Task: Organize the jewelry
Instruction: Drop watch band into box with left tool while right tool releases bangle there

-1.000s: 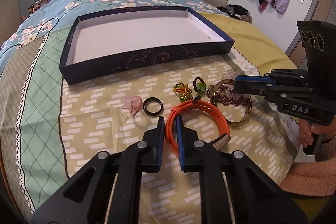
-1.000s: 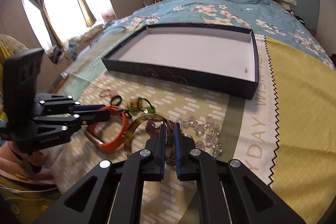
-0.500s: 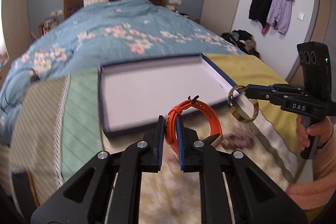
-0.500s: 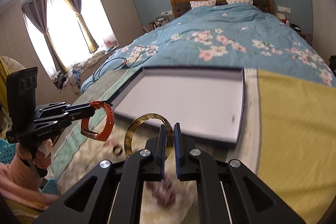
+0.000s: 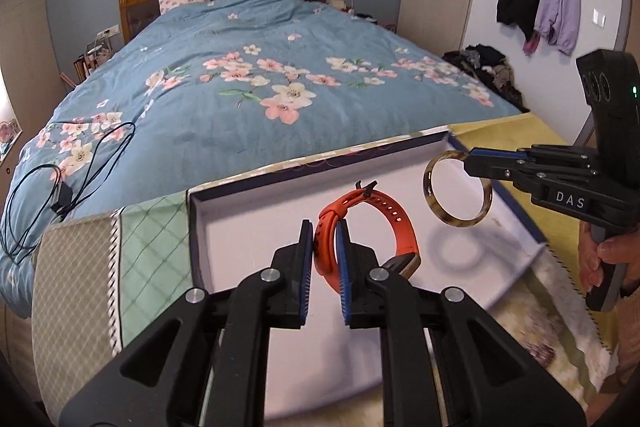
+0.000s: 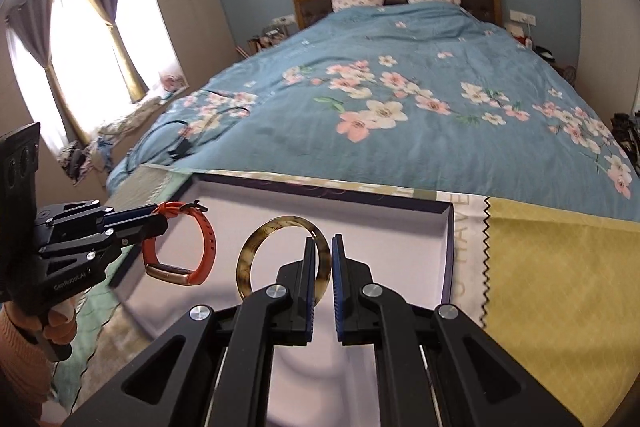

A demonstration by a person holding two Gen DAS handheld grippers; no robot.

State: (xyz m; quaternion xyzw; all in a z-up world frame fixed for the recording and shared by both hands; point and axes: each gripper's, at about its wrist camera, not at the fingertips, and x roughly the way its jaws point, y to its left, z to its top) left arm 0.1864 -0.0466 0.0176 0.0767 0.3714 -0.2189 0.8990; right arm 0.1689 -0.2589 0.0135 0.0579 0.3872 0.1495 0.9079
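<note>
My left gripper (image 5: pixel 325 227) is shut on an orange watch band (image 5: pixel 394 223) and holds it in the air above the dark blue box (image 5: pixel 194 223) with a white floor. My right gripper (image 6: pixel 323 247) is shut on a tortoiseshell bangle (image 6: pixel 250 251), also held above the box (image 6: pixel 448 255). In the left wrist view the bangle (image 5: pixel 430 187) hangs right of the watch band, with the right gripper (image 5: pixel 472 159) pinching its rim. In the right wrist view the left gripper (image 6: pixel 160 213) holds the band (image 6: pixel 208 243) at the left.
The box lies on a patterned cloth (image 5: pixel 148 235) on a bed with a blue floral duvet (image 5: pixel 256 87). Blurred beads (image 5: pixel 540 351) lie on the cloth near the front right. A black cable (image 5: pixel 48 187) lies on the duvet at left.
Both grippers have lifted their pieces off the cloth and carried them forward over the box. The box now lies directly beneath both pieces.
</note>
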